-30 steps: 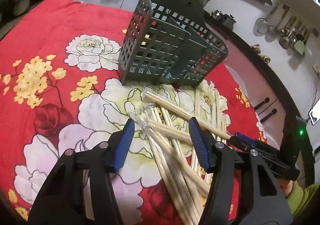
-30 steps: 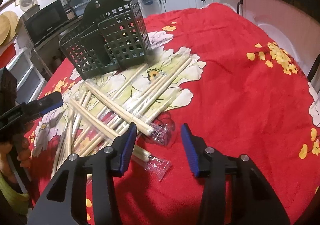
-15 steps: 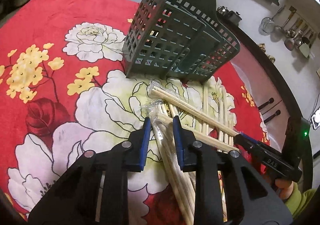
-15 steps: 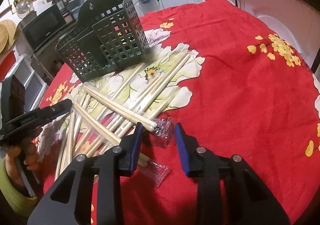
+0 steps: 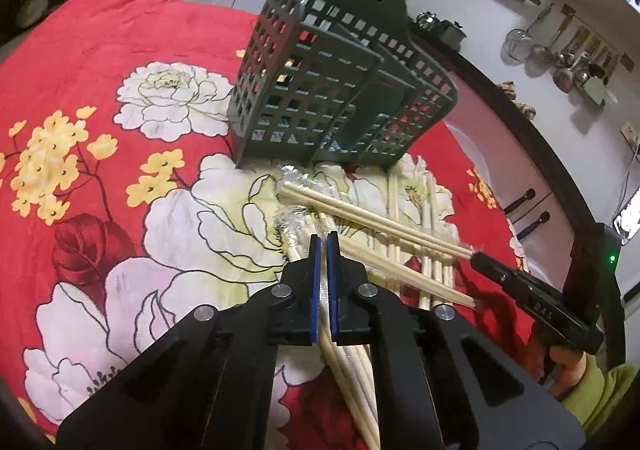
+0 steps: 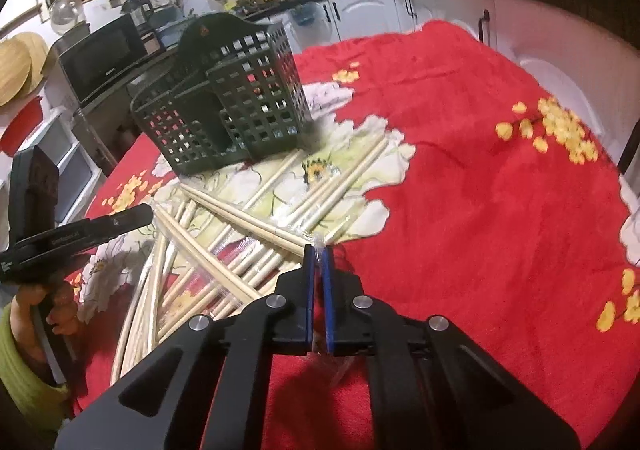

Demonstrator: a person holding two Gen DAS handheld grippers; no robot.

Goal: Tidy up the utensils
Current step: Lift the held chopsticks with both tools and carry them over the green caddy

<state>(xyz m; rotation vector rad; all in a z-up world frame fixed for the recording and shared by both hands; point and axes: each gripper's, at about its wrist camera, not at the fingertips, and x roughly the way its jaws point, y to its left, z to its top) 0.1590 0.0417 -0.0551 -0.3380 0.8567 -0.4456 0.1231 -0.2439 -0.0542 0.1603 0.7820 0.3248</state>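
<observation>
Chopsticks, pale wooden pairs sleeved in clear plastic, lie in a loose crisscrossed heap on the bench, which is covered by a red cloth with large white and yellow flowers. Seen from the left wrist camera, the heap sits just in front of a dark green lattice utensil caddy that stands upright on the cloth, its tall back panel away from the camera; the nearest wrapped ends almost touch its base. The left tool is closed down to a thin slit, its blue pads pinching one wrapped chopstick pair that runs back under the tool toward the camera. Further right in that view, the other black tool reaches in from the side, its tip meeting the end of a pair lying on top of the pile. From the right wrist camera, the caddy stands at upper left with the chopsticks fanned out below it, and the left tool is seen at the far left edge, held by a hand in a green sleeve. The right tool is likewise nearly shut, its pads clamped on the crinkled plastic wrapper end of the topmost pair.
</observation>
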